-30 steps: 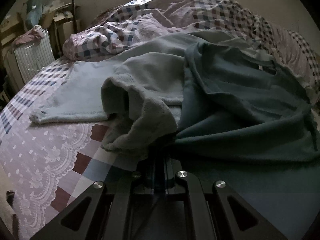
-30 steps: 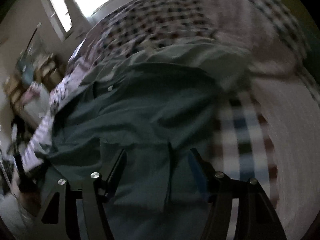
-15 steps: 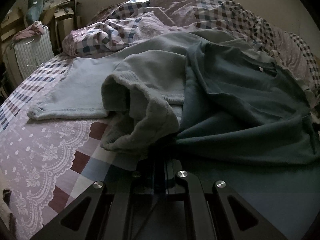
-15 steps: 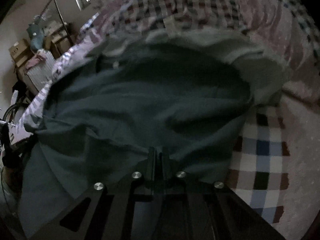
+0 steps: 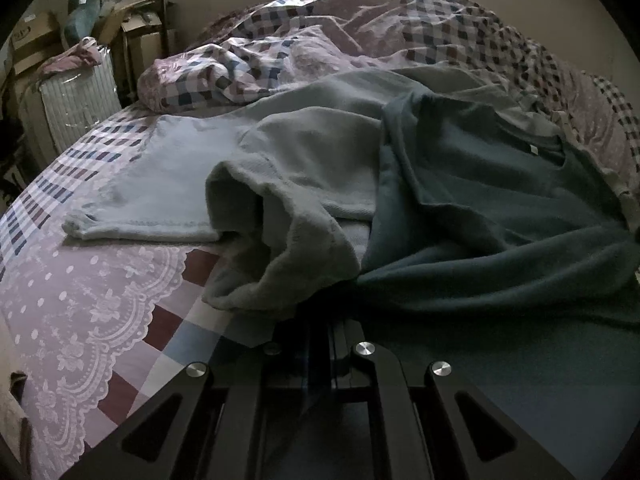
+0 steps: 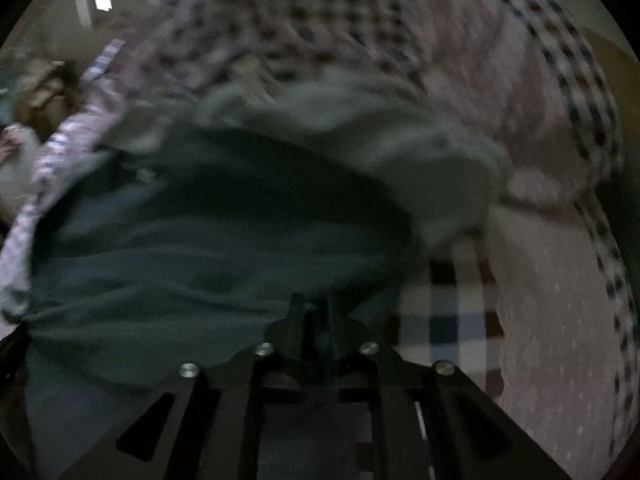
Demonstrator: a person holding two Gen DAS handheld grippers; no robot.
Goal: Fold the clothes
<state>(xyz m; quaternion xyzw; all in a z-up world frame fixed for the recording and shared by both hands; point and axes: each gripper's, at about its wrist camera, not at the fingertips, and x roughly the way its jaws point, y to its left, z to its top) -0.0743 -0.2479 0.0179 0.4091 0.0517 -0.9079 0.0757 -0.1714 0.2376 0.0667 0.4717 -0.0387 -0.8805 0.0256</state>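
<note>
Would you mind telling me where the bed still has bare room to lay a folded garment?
The bedsheet lies bare left of the grey sweater, and right of the dark green sweater toward the bed's edge. The middle is crowded with both garments; the rumpled duvet fills the far end.

Left gripper (image 5: 329,328): matte black frame, two flat finger arms running forward, each with triangular cutouts at the base; four round silver screw heads across the linkage. Right gripper (image 6: 316,312): same black build, same four silver screws, triangular cutouts; picture blurred, finer detail unreadable.
</note>
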